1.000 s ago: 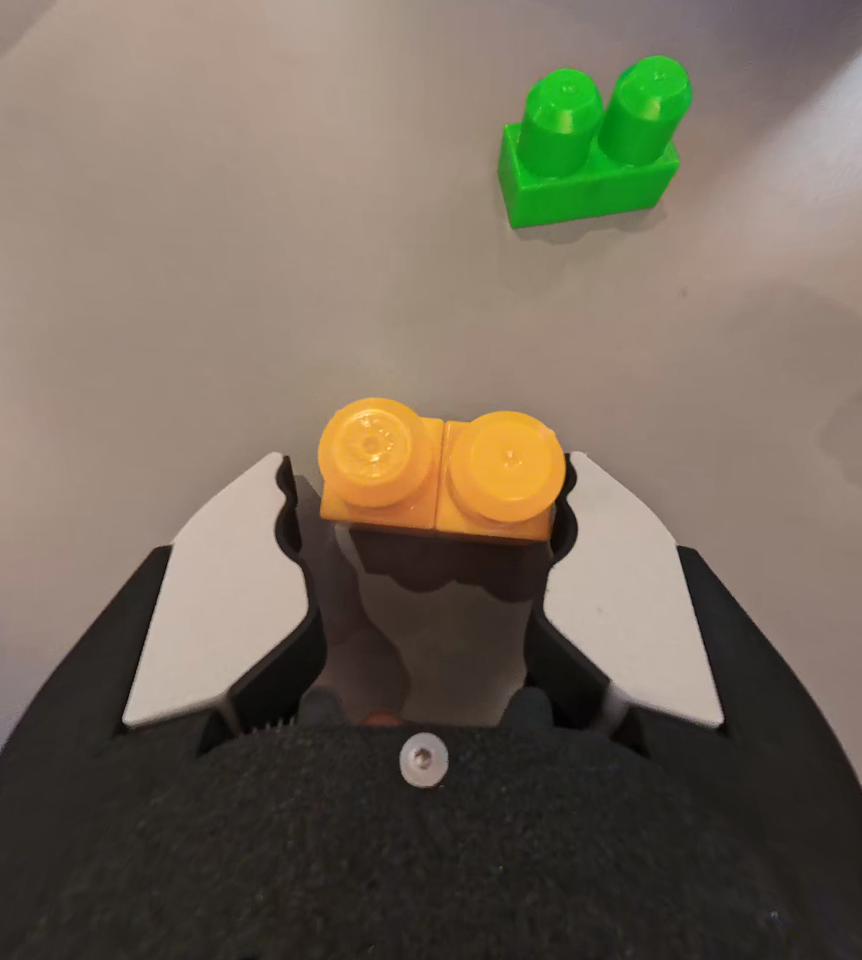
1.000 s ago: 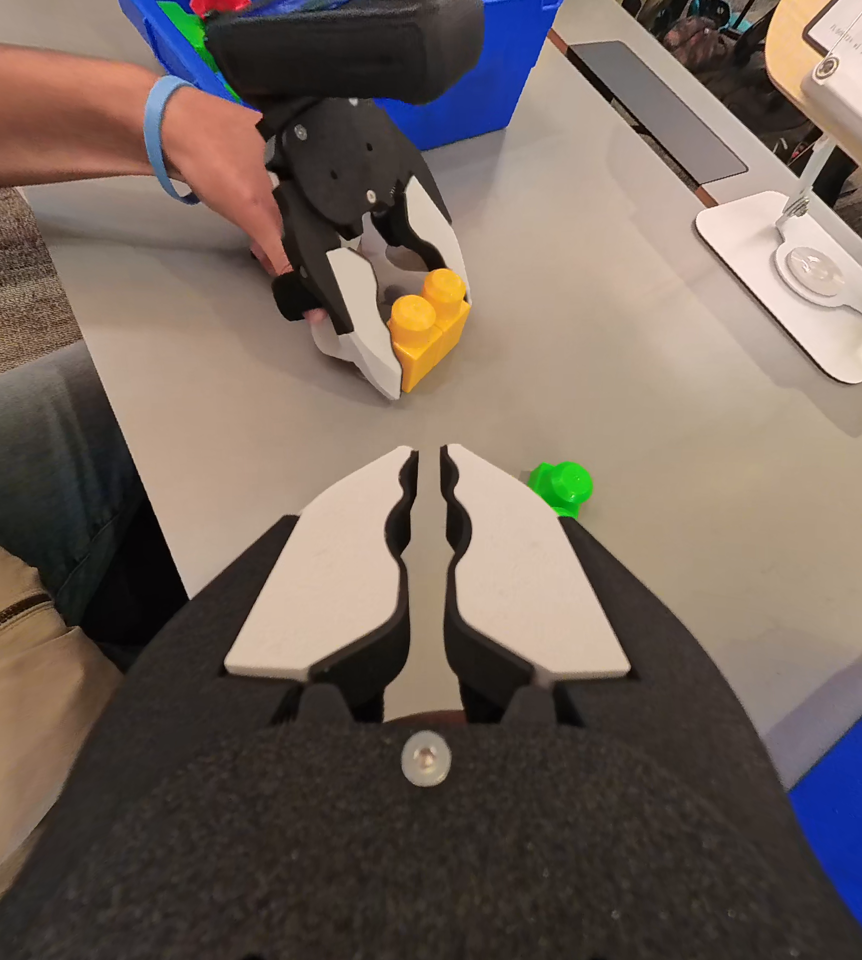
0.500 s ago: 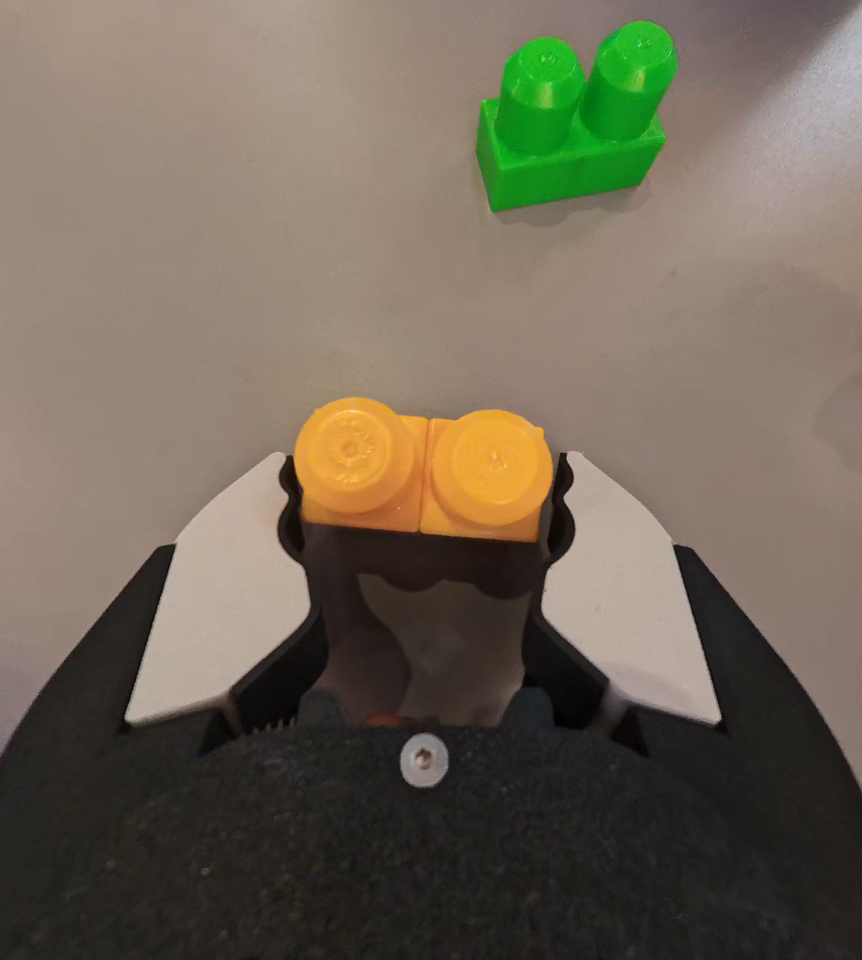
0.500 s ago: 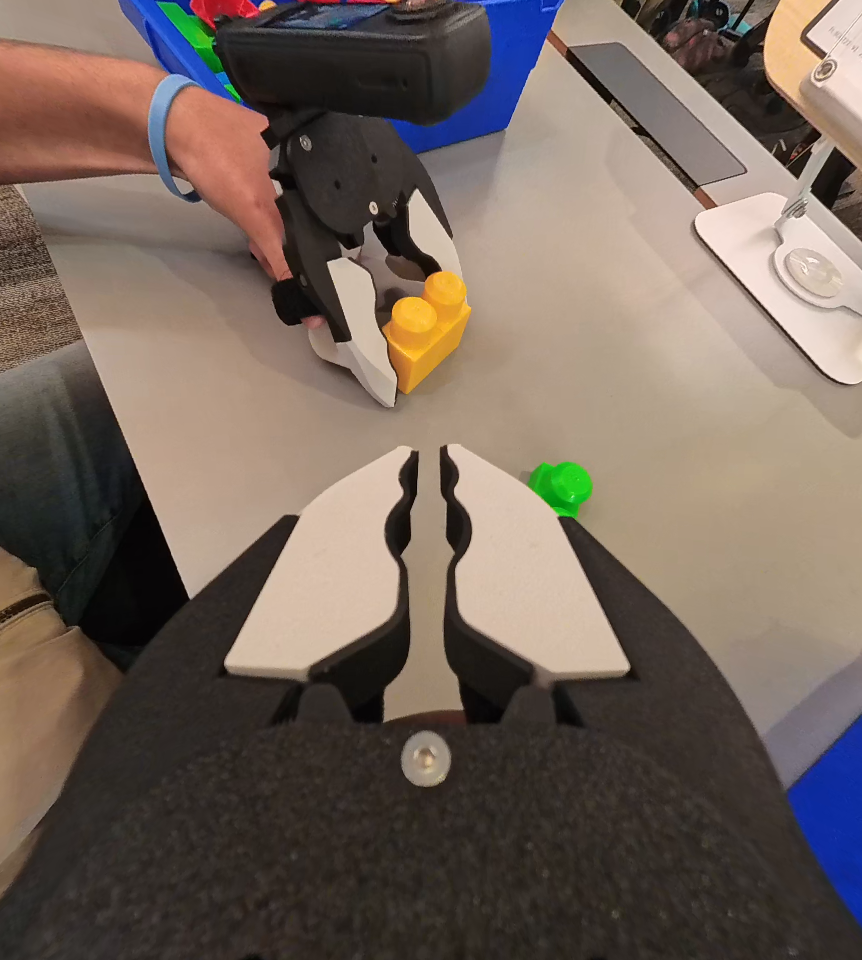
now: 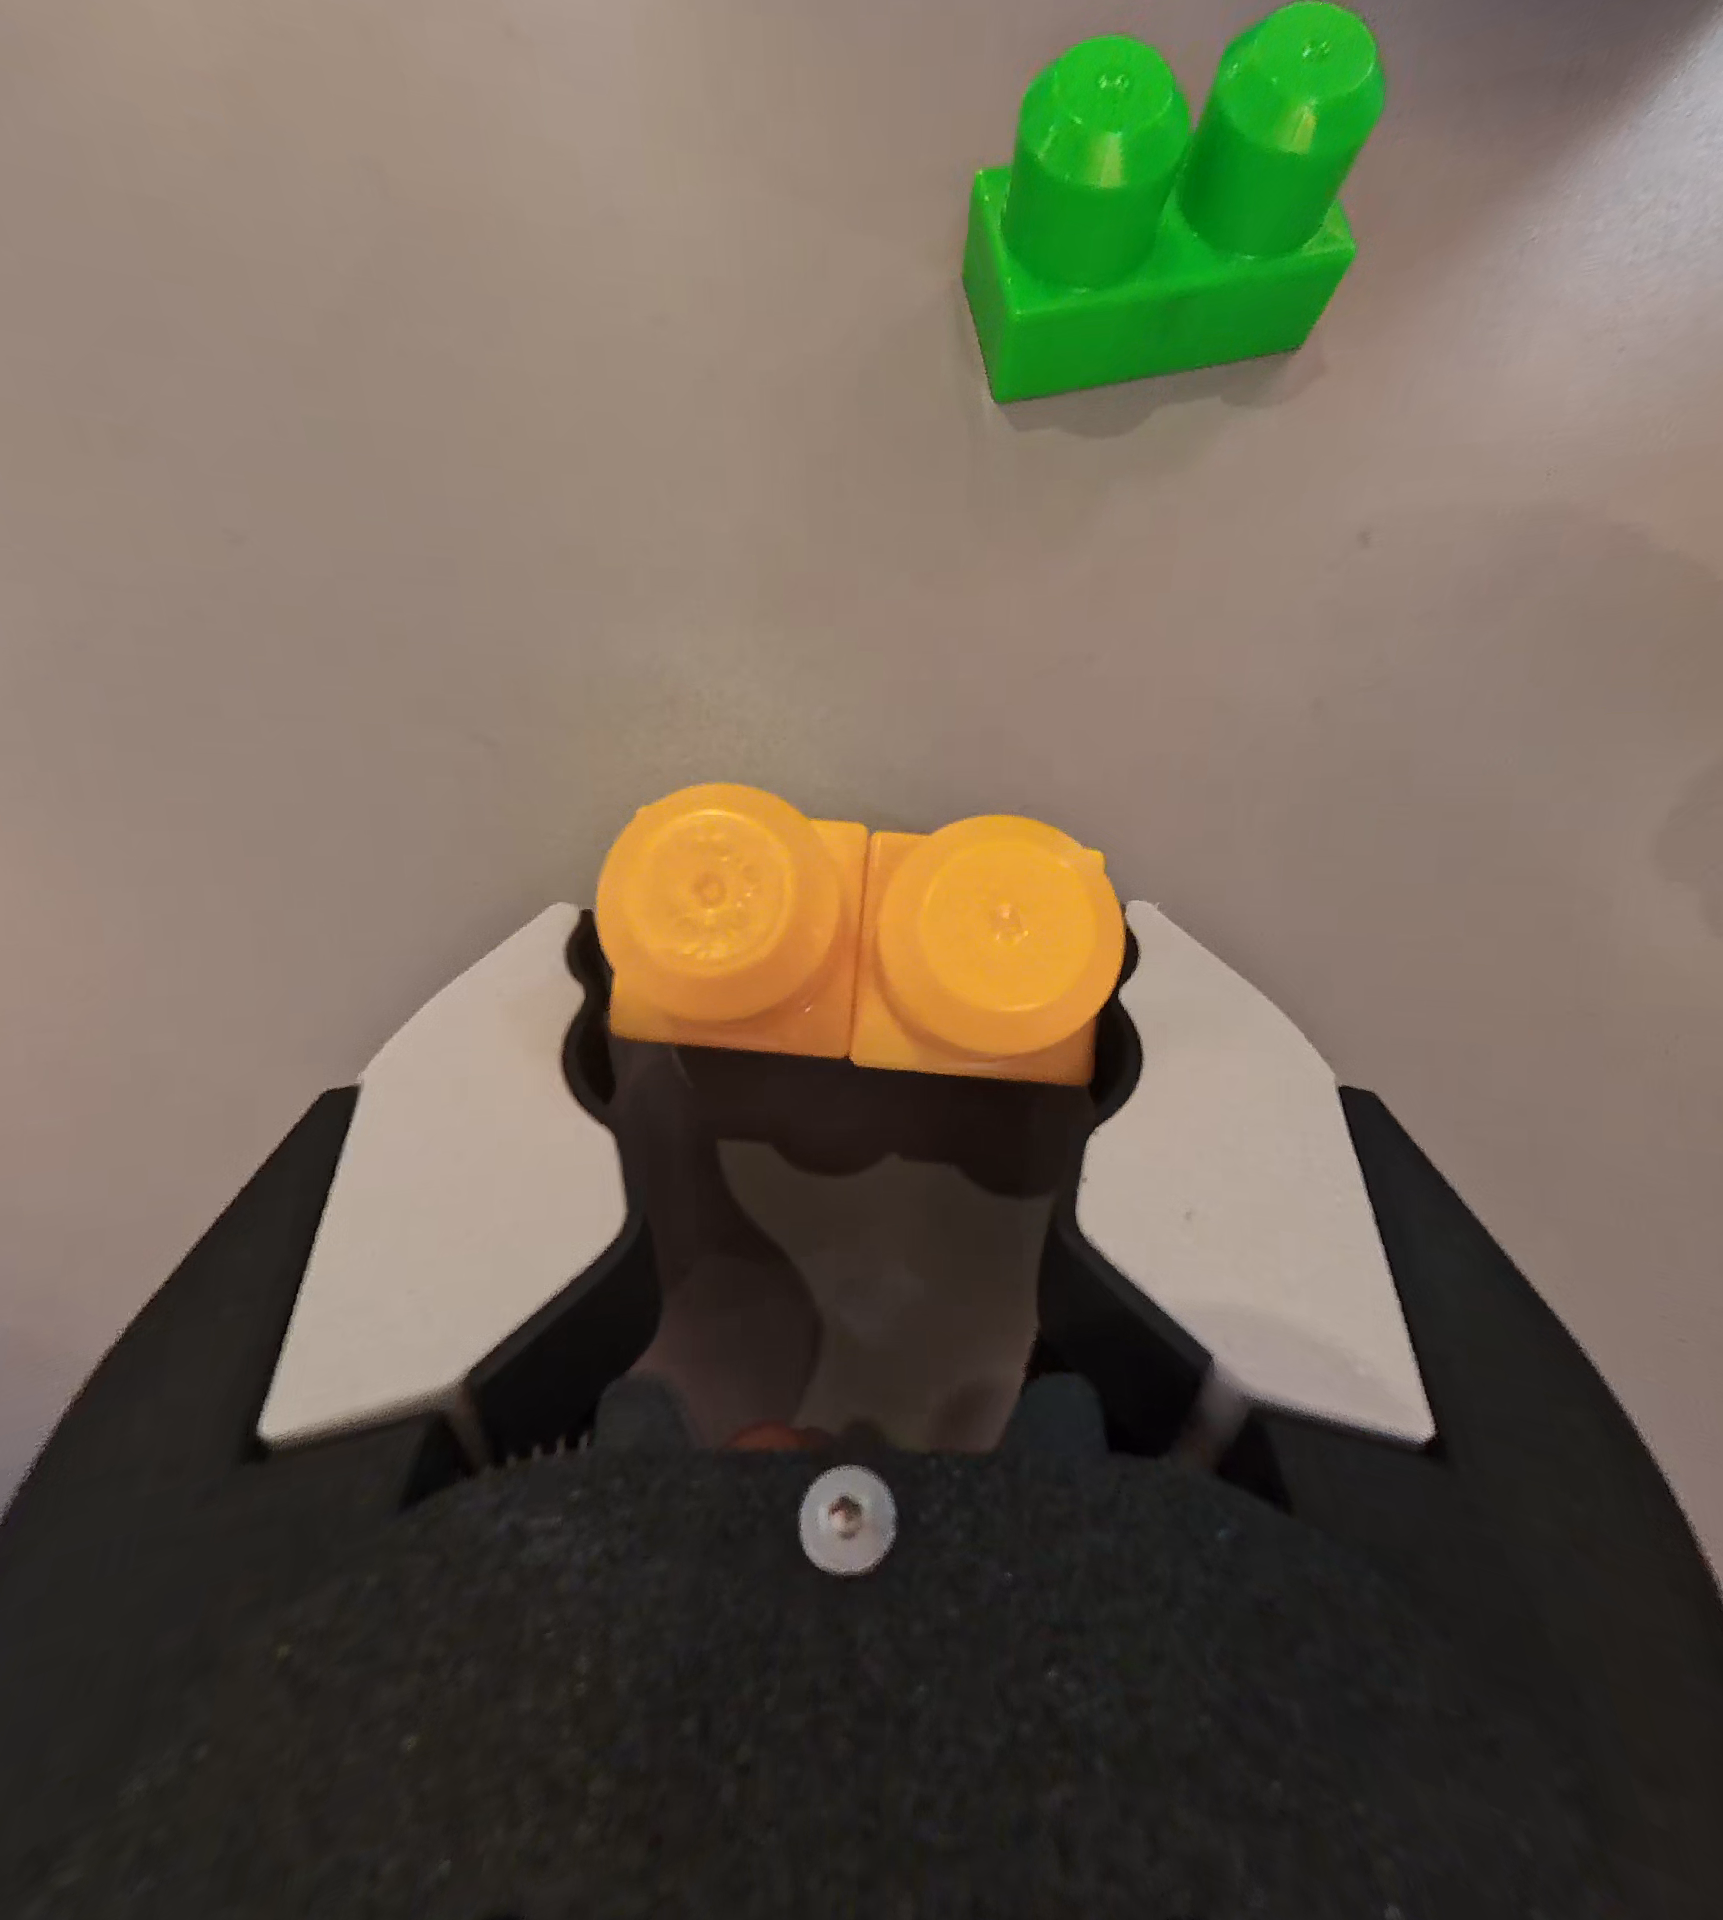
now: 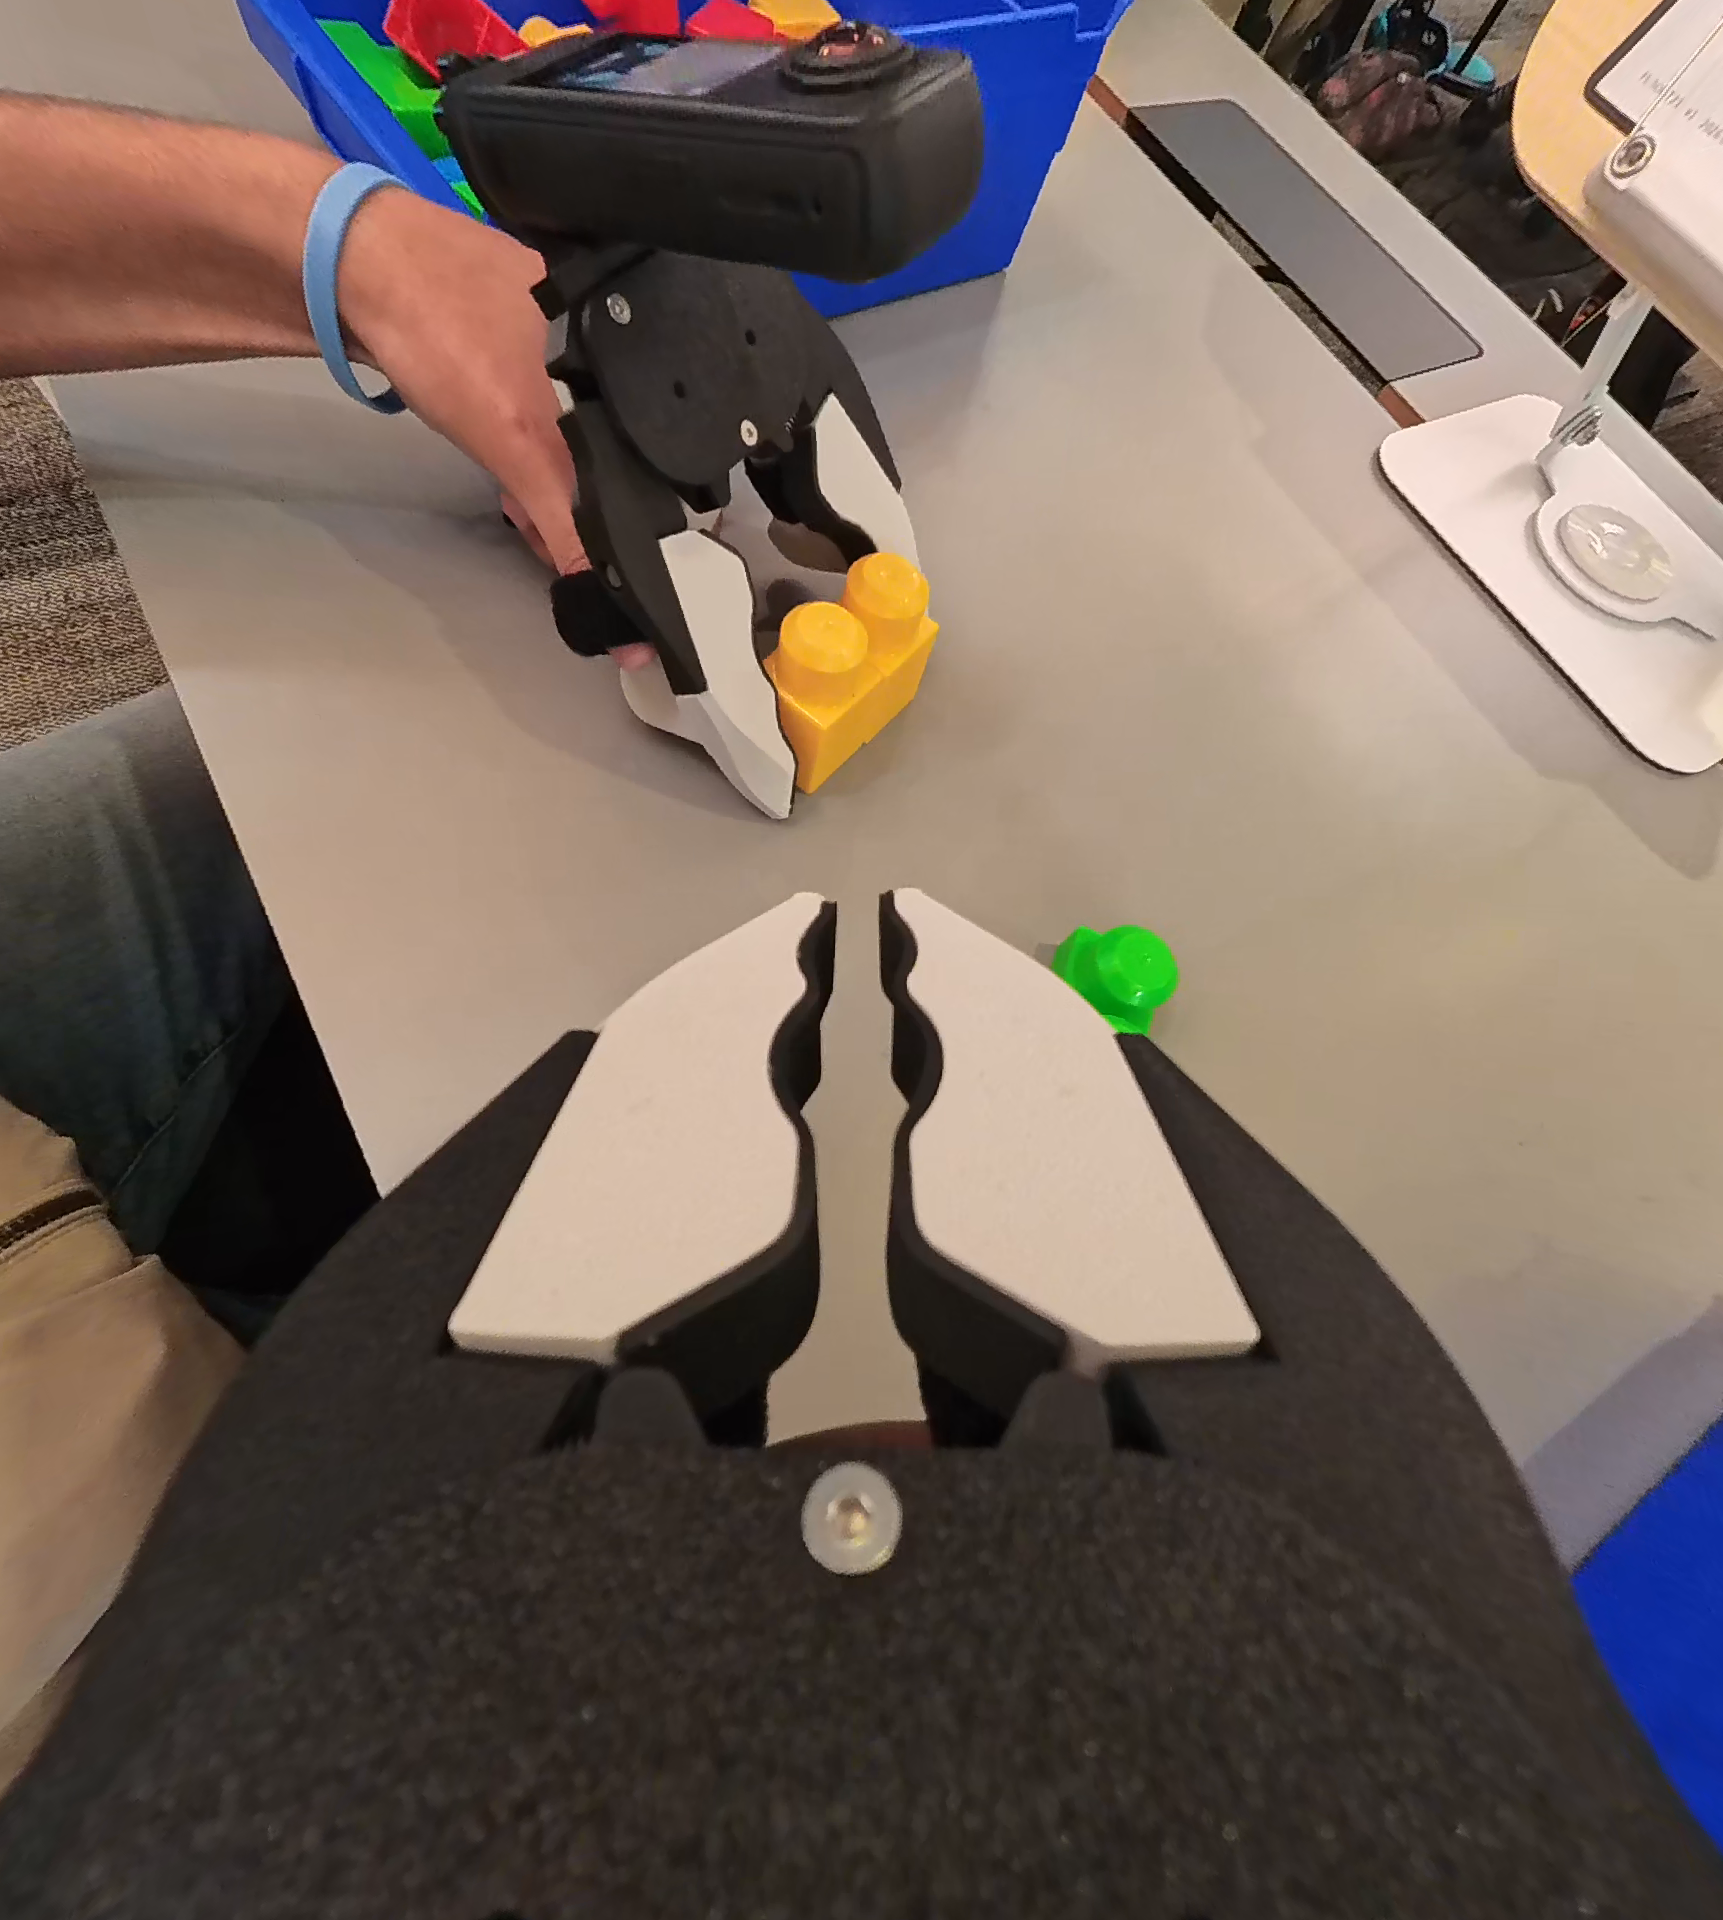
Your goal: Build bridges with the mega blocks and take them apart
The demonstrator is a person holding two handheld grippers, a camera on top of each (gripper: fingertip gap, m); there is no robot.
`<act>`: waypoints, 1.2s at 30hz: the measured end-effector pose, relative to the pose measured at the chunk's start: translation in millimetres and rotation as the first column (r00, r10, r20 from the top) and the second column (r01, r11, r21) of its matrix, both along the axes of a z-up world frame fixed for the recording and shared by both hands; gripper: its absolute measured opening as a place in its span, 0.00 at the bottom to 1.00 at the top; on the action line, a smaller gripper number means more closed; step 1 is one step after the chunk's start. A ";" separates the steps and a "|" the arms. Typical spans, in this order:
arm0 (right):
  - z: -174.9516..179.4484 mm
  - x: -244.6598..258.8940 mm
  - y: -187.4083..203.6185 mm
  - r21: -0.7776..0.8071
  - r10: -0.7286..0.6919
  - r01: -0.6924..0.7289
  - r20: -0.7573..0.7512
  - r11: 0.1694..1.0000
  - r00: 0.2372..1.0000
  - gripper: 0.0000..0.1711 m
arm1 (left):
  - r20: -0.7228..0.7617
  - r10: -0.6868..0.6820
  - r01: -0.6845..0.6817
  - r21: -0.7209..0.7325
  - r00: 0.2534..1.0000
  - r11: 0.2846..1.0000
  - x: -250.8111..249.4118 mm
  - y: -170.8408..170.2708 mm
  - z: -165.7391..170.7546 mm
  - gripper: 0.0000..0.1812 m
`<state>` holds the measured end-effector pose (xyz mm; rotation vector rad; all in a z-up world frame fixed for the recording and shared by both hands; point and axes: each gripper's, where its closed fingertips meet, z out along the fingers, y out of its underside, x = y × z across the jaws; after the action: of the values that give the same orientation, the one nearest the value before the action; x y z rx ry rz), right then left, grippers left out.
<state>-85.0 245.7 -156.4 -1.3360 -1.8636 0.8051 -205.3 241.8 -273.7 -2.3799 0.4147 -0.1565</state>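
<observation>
- The left gripper (image 5: 857, 925) has its jaws spread about one block-length apart and closed against the two short ends of the yellow two-stud block (image 5: 852, 935), which stands studs-up on the grey desk (image 5: 421, 468).
- From that gripper the green two-stud block (image 5: 1158, 270) lies at about 1 o'clock, well apart, its long axis running roughly 9-to-3 and nearly parallel to the yellow one. Judged from this, any pairing of the two as bridge piers turns on that gap.
- The right gripper (image 6: 857, 904) holds nothing; its jaws are almost together, with only a thin slit between them. The green block (image 6: 1117, 977) sits just beside its right fingertip at 3 o'clock, so the right gripper is much the nearer to it.
- Only the right wrist view shows the left hand (image 6: 462, 374), the blue bin (image 6: 940, 260) of mixed blocks at 12 o'clock, and a white stand (image 6: 1522, 540) at 2 o'clock; only the left wrist view shows the green block whole.
</observation>
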 end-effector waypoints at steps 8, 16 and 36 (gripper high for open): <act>0.5 0.1 -0.1 0.001 -0.001 0.001 -0.001 1.000 1.000 0.04 | -0.008 -0.012 0.012 0.009 1.000 1.000 1.6 -0.7 0.5 0.49; -1.2 -0.3 1.4 -0.001 -0.005 0.005 0.003 1.000 1.000 0.04 | -0.039 -0.040 0.041 0.041 0.998 0.998 8.3 -2.1 2.1 0.49; -2.2 5.4 27.4 0.001 -0.079 0.079 0.006 0.997 0.997 0.05 | -0.060 0.044 -0.039 0.072 0.997 0.997 13.5 -8.4 5.2 0.44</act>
<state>-79.6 273.1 -158.6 -1.4038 -1.8034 0.7603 -191.9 233.4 -268.5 -2.3260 0.3931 -0.0489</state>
